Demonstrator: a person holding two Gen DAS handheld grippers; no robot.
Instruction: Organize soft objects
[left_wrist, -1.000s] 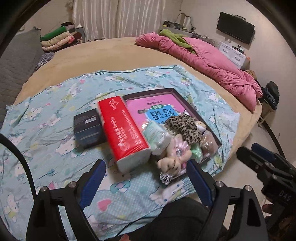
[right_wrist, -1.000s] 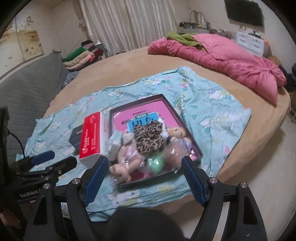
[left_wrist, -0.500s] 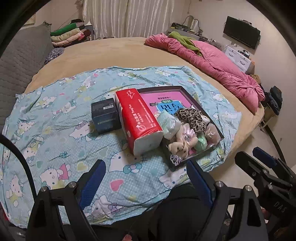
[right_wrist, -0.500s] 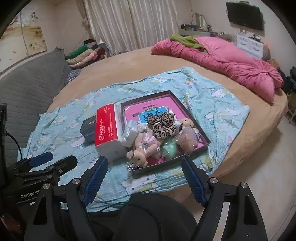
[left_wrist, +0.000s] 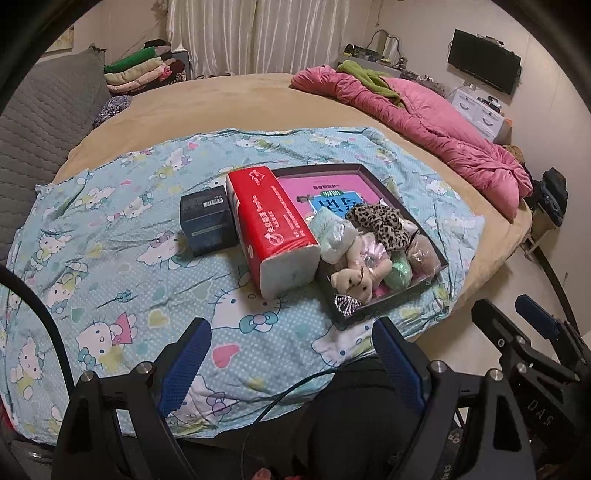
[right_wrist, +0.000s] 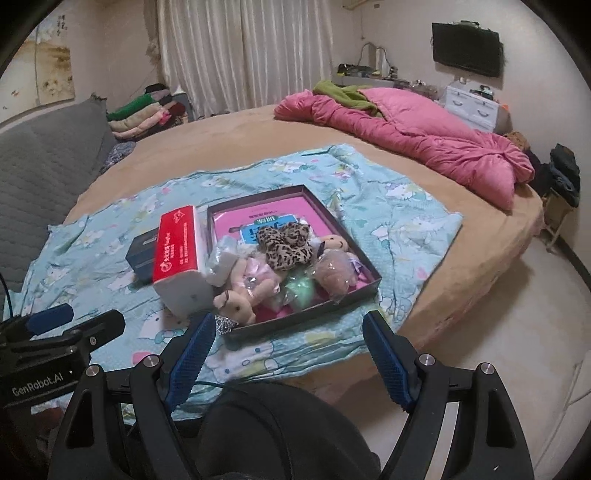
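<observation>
A dark shallow tray (left_wrist: 373, 177) (right_wrist: 364, 266) lies on a blue cartoon-print sheet (left_wrist: 110, 236) on the bed. It holds soft things: a leopard-print piece (left_wrist: 382, 223) (right_wrist: 286, 243), a beige plush toy (left_wrist: 352, 282) (right_wrist: 236, 304), a green ball (left_wrist: 399, 271), a white packet (left_wrist: 332, 232) over a pink book (left_wrist: 332, 188). My left gripper (left_wrist: 291, 347) is open and empty, back from the tray near the bed's front edge. My right gripper (right_wrist: 288, 343) is open and empty, just short of the tray's near rim.
A red tissue pack (left_wrist: 273, 225) (right_wrist: 179, 251) and a dark blue box (left_wrist: 207, 221) lie left of the tray. A pink quilt (left_wrist: 424, 122) lies at the bed's far right. Folded clothes (left_wrist: 140, 74) and a grey headboard (left_wrist: 40, 122) are at the left.
Both grippers have drawn back and up from the tray, so the bed and objects look farther away. Both stay open and empty. Nothing on the sheet has moved.
</observation>
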